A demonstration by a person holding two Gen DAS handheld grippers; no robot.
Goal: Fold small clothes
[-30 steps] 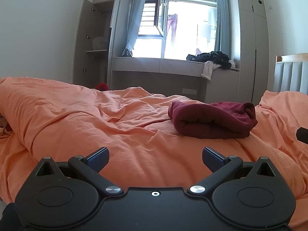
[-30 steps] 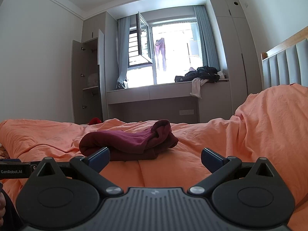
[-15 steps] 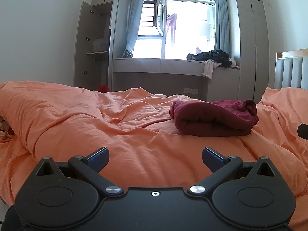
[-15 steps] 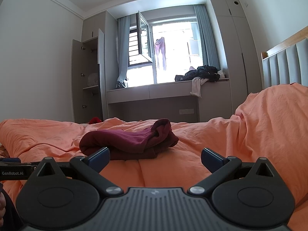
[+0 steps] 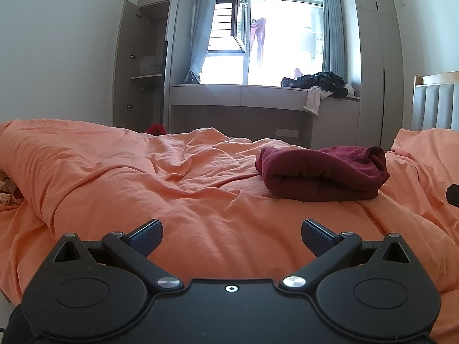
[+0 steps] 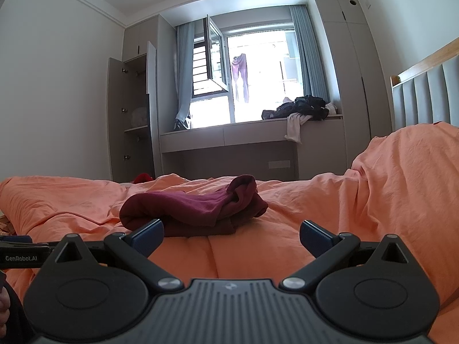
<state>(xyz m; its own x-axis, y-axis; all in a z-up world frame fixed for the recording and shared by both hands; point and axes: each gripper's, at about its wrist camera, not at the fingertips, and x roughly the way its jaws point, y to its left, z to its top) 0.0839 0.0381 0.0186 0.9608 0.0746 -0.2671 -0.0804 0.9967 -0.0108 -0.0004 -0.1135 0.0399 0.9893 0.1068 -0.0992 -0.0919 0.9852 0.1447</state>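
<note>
Two grippers in frame, both low over the bed, both empty. Left gripper (image 5: 231, 233): jaws wide, nothing between them, blue pads facing across bare orange duvet (image 5: 178, 200). Right gripper (image 6: 231, 233): jaws wide as well, nothing gripped.

Task item: one dark red garment (image 5: 321, 173), lying folded into a thick bundle on the duvet. Left wrist view: bundle sits ahead and to the right of the gripper, well apart from its fingers. Right wrist view: same garment (image 6: 192, 206) sits ahead and to the left; the left blue pad (image 6: 147, 233) overlaps its near edge in the picture, contact cannot be told. Top layer of the bundle bunches up into a rumpled hump at its right end.

Duvet is creased, with a raised ridge on the right side in the right wrist view.

Background: window seat (image 5: 238, 94) under a bright window, pile of dark clothes (image 5: 318, 81) on it with a white piece hanging over the edge. Open wardrobe (image 5: 143, 68) at left. Purple clothing (image 6: 241, 77) hangs outside the window. Padded headboard (image 6: 424, 94) at far right.
</note>
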